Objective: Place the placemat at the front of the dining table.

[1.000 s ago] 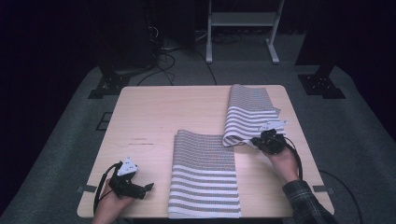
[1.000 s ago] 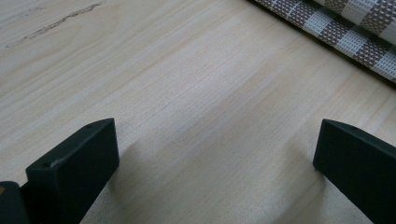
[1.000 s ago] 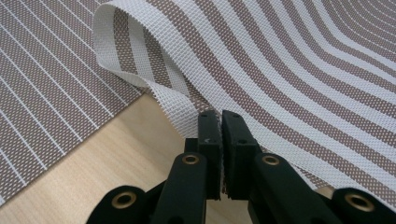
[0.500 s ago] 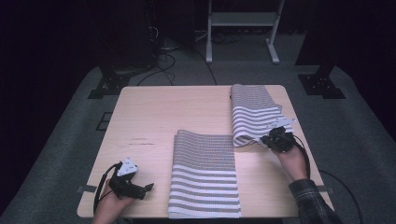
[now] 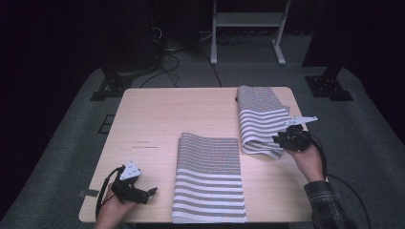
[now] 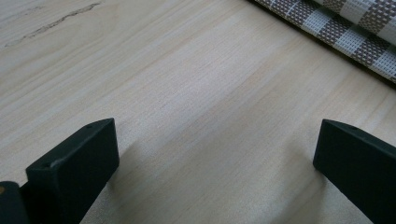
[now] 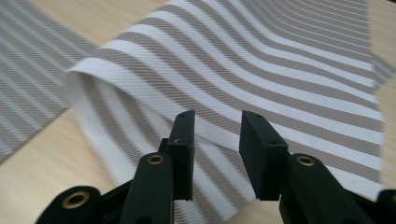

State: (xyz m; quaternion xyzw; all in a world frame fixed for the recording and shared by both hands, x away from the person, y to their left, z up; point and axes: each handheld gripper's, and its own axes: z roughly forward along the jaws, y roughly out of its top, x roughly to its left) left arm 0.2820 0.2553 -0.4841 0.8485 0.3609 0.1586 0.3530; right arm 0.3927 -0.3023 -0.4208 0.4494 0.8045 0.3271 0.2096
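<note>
On surface (image 5: 157, 119): flat striped mat (image 5: 209, 179) front centre | folded mat (image 5: 260, 119) back right, near end curled | right tool (image 5: 279, 140) at curled end, jaws just opening, apart above cloth | left tool (image 5: 152, 192) front left, spread over bare wood

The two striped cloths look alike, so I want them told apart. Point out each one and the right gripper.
folded striped cloth (image 5: 260, 121), high view, on its striped top layer.
flat striped cloth (image 5: 208, 179), high view, on its middle.
right gripper (image 7: 217, 133), right gripper view, between its jaw tips.
</note>
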